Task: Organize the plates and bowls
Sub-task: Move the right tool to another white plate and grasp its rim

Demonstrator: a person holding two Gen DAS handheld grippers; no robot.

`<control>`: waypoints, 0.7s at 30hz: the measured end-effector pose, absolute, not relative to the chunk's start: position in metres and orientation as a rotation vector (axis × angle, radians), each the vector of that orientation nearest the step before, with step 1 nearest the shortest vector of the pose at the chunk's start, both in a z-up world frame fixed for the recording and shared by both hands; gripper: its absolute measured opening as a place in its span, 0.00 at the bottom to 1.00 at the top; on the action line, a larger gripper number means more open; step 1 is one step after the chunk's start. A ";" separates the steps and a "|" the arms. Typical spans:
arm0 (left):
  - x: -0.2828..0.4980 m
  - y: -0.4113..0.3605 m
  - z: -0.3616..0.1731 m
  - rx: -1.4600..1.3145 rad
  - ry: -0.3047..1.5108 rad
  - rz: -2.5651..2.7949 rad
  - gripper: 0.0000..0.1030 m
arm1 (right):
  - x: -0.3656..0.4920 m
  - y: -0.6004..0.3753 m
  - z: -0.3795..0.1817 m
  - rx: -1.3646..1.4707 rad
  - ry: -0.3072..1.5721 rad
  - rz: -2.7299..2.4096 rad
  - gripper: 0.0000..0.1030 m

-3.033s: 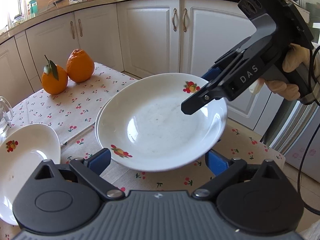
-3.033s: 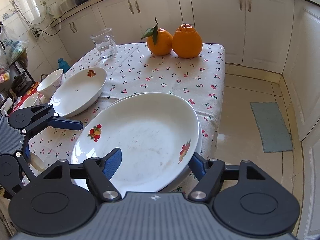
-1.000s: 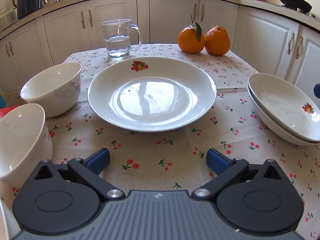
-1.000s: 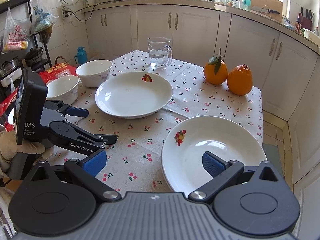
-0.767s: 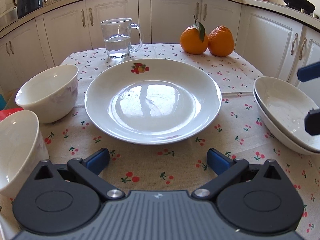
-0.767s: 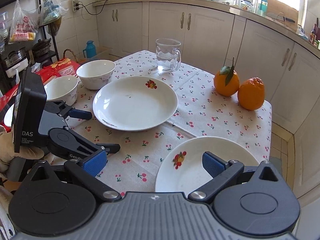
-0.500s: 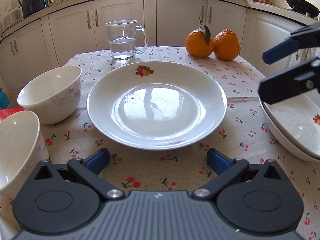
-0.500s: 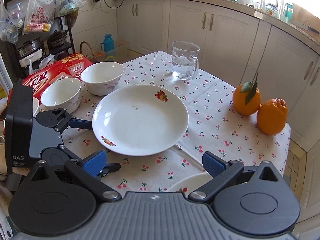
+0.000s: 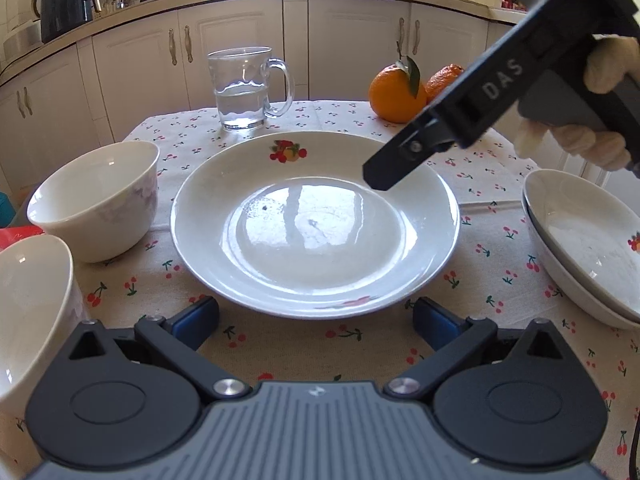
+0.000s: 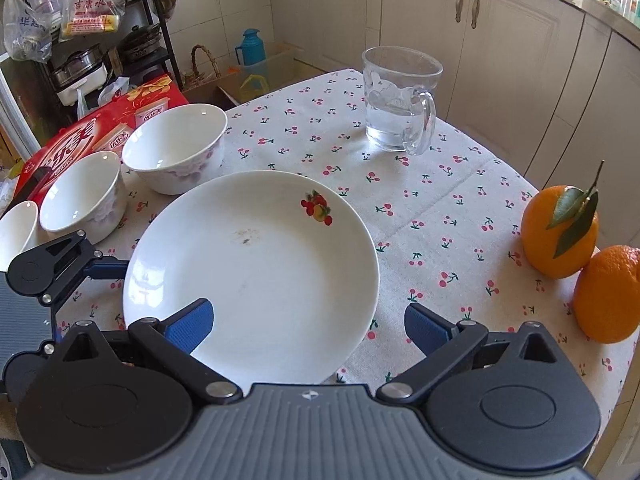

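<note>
The plate [image 9: 316, 228] lies flat on the surface [image 9: 500, 264], directly ahead of the spread, empty left gripper [image 9: 316, 316]; the right gripper [image 10: 308, 320], also spread, is poised over its opposite rim.

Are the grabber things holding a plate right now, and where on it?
No, nothing is held. Both are open: the left hand-held gripper sits before the plate, the right hand-held gripper hovers over it.

Both claws [image 9: 316, 316] [image 10: 308, 322] — wide apart
</note>
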State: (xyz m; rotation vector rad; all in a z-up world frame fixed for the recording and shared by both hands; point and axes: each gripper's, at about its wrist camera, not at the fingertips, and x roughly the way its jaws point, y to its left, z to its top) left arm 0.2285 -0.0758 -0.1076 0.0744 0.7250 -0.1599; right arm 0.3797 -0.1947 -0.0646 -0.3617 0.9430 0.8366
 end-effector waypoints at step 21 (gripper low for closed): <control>0.235 -0.075 -0.107 0.054 0.699 -0.182 0.96 | 0.445 -0.168 -0.101 -0.273 1.028 0.991 0.75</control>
